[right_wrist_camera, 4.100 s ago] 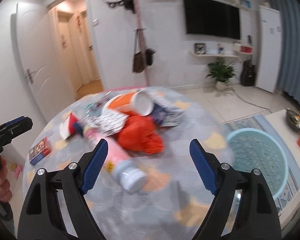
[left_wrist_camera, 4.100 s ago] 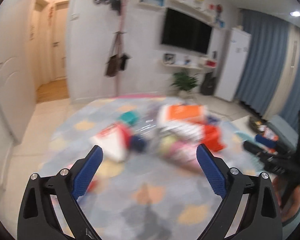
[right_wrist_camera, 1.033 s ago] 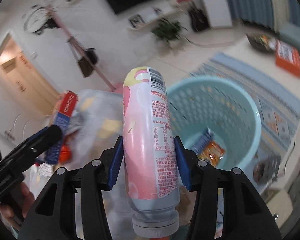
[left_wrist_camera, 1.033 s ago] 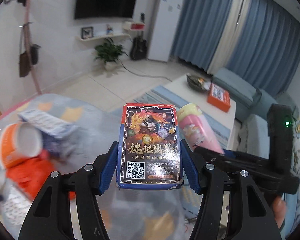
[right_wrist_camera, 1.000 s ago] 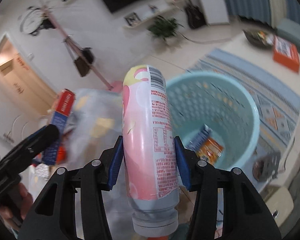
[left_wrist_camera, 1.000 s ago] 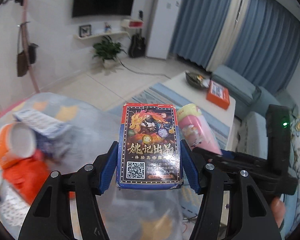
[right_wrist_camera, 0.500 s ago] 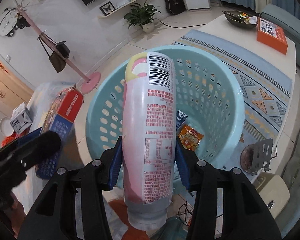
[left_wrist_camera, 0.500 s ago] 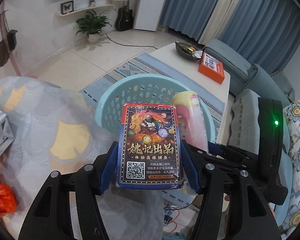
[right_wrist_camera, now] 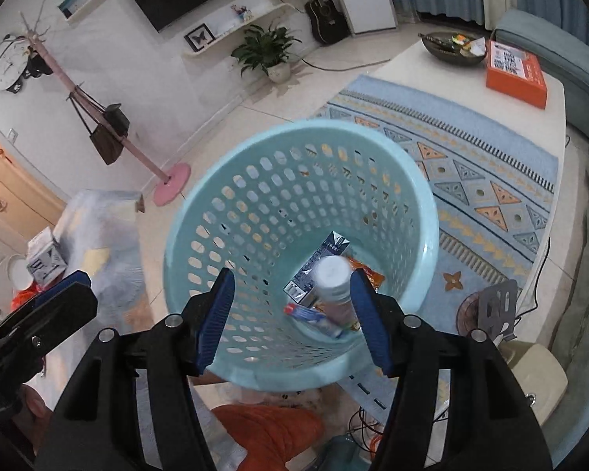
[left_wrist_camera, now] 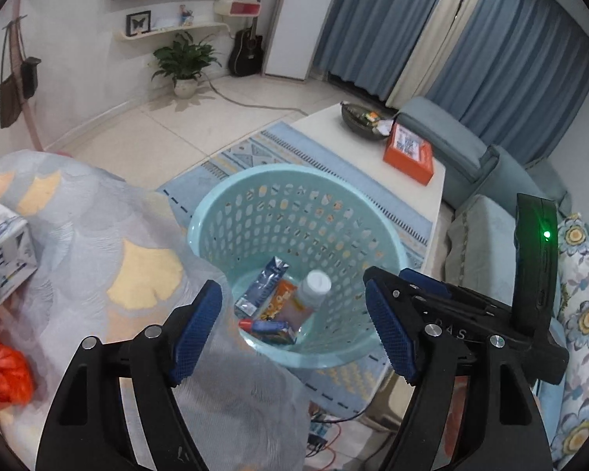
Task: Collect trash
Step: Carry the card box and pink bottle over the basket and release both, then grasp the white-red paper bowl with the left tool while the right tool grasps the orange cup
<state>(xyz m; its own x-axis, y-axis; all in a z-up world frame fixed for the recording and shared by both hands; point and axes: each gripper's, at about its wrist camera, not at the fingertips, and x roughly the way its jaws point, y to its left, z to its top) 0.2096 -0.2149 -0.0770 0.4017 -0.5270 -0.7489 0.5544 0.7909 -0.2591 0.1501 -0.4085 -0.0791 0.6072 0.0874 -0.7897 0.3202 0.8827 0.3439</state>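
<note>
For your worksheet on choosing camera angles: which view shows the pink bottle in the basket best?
The left wrist view: the pink bottle lies unobstructed on the basket floor, white cap and body visible. In the right wrist view the bottle is blurred, its body partly hidden behind a finger.

Table [left_wrist_camera: 145, 243] under grey cloth with yellow leaf print: white-blue carton [left_wrist_camera: 2, 251] near left edge, orange plastic bag [left_wrist_camera: 0, 369] just below it. Floor [left_wrist_camera: 145, 133]: patterned blue rug [right_wrist_camera: 471, 149], light-blue perforated basket [left_wrist_camera: 224, 212] standing on rug, right beside table edge. Low white coffee table [left_wrist_camera: 373, 157] on rug's far side: orange box [left_wrist_camera: 408, 153], dark bowl [left_wrist_camera: 363, 121].
</note>
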